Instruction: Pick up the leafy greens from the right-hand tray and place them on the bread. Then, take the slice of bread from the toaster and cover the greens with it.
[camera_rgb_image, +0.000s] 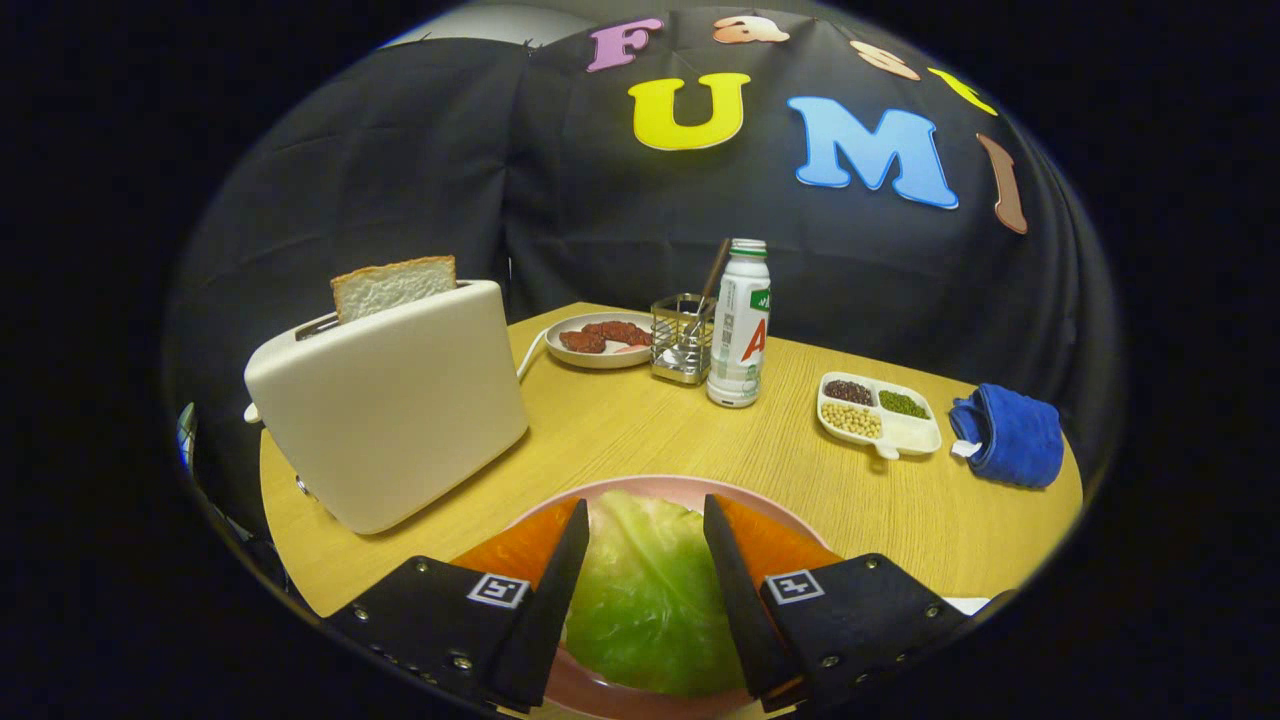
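Leafy greens (645, 590) lie lengthwise between the parted tool (645, 530) fingers.

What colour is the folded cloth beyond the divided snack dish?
Blue: the folded cloth, gripper view.

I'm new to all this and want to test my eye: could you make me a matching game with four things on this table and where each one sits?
Things:
1. slice of bread
2. green leaf
3. blue cloth
4. bottle

Places:
A. beside the wire holder
B. sticking up from the toaster
C. past the divided dish of beans
D. on the pink plate, between the open gripper fingers

Pairs: 1-B, 2-D, 3-C, 4-A
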